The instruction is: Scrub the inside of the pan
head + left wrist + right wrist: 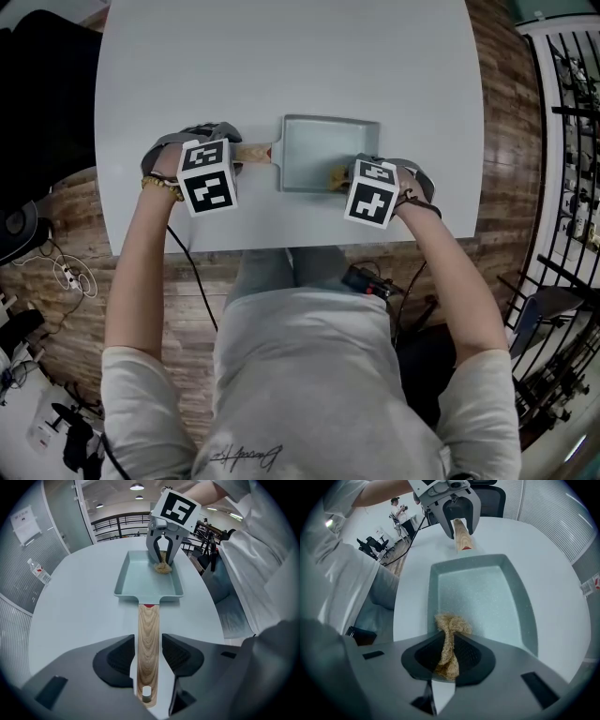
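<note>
A pale green rectangular pan [323, 150] lies on the white table [281, 56], its wooden handle [253, 153] pointing left. In the left gripper view the handle [148, 634] runs between the pads of my left gripper [148, 654], which stands open with thin gaps on both sides. My right gripper [449, 656] is shut on a tan fibrous scrubber [451, 625], whose tuft rests inside the pan [483, 597] at its near right end. From the left gripper view the scrubber [162, 567] sits on the pan floor under the right gripper [162, 550].
The table's rounded front edge [281, 248] runs just below both grippers, with the person's lap behind it. Wooden floor, cables [70, 277] and a black rack [572, 112] surround the table. A water bottle [37, 570] stands off to the left.
</note>
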### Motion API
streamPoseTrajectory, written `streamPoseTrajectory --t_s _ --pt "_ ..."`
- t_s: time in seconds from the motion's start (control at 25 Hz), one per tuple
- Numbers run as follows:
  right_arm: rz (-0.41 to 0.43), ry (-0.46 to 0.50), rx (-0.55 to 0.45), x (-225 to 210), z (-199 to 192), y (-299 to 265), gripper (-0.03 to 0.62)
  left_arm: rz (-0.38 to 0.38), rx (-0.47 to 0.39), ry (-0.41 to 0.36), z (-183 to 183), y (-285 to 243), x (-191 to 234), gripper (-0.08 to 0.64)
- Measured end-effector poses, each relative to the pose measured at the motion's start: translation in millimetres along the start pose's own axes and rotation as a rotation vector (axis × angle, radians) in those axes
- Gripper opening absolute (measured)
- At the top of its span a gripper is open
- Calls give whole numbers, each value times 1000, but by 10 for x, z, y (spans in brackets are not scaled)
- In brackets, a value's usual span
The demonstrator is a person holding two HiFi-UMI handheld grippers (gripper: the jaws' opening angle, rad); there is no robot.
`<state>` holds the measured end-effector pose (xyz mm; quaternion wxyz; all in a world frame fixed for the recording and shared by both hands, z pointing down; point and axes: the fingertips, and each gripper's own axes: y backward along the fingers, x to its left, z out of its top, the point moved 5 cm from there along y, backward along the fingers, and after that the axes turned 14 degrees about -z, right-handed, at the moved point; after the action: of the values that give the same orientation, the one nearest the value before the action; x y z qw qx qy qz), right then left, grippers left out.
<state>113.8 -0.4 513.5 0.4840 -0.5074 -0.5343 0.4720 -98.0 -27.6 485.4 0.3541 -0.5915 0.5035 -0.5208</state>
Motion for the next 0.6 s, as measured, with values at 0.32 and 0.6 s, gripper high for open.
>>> streamPoseTrajectory --t_s 0.32,0.6 --pt "-1 -64 -28 -39 -7 16 72 37 -64 23 81 135 -40 189" --pt "-68 -147 -122 -79 21 118 72 105 -184 113 149 319 -71 108"
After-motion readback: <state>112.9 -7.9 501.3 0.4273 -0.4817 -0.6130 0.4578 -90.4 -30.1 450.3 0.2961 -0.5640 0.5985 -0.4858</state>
